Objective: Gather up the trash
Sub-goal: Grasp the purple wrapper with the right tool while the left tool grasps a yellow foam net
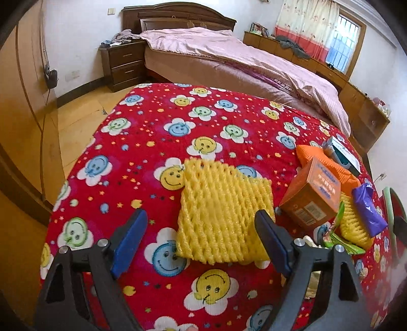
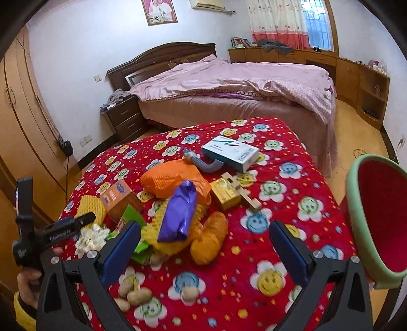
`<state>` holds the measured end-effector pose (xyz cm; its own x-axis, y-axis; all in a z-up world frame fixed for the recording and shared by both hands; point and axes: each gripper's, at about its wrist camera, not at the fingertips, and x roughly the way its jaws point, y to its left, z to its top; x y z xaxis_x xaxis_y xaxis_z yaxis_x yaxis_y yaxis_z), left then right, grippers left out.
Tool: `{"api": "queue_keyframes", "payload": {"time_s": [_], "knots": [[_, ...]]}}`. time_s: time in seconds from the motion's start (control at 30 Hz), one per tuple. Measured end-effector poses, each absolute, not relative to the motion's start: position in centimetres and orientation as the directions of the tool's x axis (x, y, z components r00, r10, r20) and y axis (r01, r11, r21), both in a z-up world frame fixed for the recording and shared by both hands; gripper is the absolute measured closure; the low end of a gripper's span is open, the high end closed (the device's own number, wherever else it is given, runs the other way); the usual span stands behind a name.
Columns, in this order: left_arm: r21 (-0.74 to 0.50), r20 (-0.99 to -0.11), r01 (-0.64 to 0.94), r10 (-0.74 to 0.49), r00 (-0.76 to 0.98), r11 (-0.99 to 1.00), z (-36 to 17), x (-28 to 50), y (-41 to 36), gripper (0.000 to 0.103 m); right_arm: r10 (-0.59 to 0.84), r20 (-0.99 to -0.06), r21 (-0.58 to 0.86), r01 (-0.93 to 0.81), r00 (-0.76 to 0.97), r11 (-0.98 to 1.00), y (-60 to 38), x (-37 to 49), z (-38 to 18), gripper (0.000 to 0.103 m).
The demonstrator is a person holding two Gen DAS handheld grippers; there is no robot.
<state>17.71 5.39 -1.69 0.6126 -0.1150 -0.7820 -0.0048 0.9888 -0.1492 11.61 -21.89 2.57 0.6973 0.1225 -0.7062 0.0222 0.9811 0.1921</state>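
Trash lies scattered on your red smiley-patterned worktop (image 2: 279, 208). Your left gripper (image 1: 203, 239) stands wide, hovering over the yellow foam net (image 1: 223, 214) without pinching it. Your right gripper (image 2: 206, 244) is also wide and holds nothing, above the purple wrapper (image 2: 182, 211) and orange foam net (image 2: 173, 180); a green bin (image 2: 356, 203) sits to its right.

we see soft daylight from the curtained window (image 2: 315, 23), strong fisheye bending with dark corners, slight motion blur.
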Motion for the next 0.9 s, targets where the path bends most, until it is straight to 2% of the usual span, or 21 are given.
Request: {"api": "queue_keyframes", "payload": {"time_s": [0.03, 0.1, 0.2, 0.23, 0.3, 0.33, 0.4, 0.5, 0.63, 0.9], "knots": [[-0.150, -0.781, -0.002, -0.117, 0.613, 0.989, -1.8, 17.8, 5.3, 0.018, 0.126, -0.713, 0.192, 0.020, 0.690, 0.981, -21.7, 12.0, 2.4, 0.014], [-0.151, -0.774, 0.012, -0.126, 0.621, 0.988, -1.8, 17.7, 5.1, 0.020, 0.135, -0.729, 0.191, 0.011, 0.671, 0.982, -21.2, 13.0, 2.0, 0.023], [-0.165, -0.763, 0.033, -0.149, 0.629, 0.986, -1.9, 17.8, 5.0, 0.028, 0.147, -0.744, 0.189, -0.006, 0.652, 0.982, -20.5, 13.8, 1.7, 0.043], [-0.174, -0.756, 0.038, -0.158, 0.635, 0.984, -1.8, 17.8, 5.1, 0.038, 0.148, -0.744, 0.185, -0.012, 0.652, 0.983, -20.3, 13.8, 1.7, 0.048], [-0.207, -0.744, 0.051, -0.191, 0.640, 0.977, -1.7, 17.9, 5.3, 0.050, 0.154, -0.746, 0.171, -0.038, 0.648, 0.985, -19.8, 13.9, 1.5, 0.056], [-0.215, -0.741, 0.050, -0.197, 0.643, 0.975, -1.7, 17.9, 5.4, 0.061, 0.158, -0.751, 0.165, -0.049, 0.641, 0.985, -19.5, 14.0, 1.4, 0.061], [-0.238, -0.734, 0.060, -0.220, 0.643, 0.969, -1.5, 17.8, 5.5, 0.073, 0.167, -0.762, 0.162, -0.066, 0.626, 0.985, -19.1, 14.3, 0.9, 0.071], [-0.285, -0.728, 0.057, -0.255, 0.636, 0.957, -1.2, 17.6, 5.8, 0.080, 0.188, -0.760, 0.176, -0.081, 0.622, 0.981, -18.7, 14.4, 0.6, 0.076], [-0.305, -0.706, 0.046, -0.258, 0.660, 0.951, 0.1, 16.5, 6.2, 0.080, 0.205, -0.735, 0.194, -0.088, 0.646, 0.977, -18.8, 13.4, 1.4, 0.080], [-0.300, -0.653, 0.057, -0.249, 0.715, 0.952, 4.1, 13.5, 6.5, 0.081, 0.230, -0.668, 0.252, -0.076, 0.708, 0.965, -19.9, 10.2, 4.1, 0.081]]}}
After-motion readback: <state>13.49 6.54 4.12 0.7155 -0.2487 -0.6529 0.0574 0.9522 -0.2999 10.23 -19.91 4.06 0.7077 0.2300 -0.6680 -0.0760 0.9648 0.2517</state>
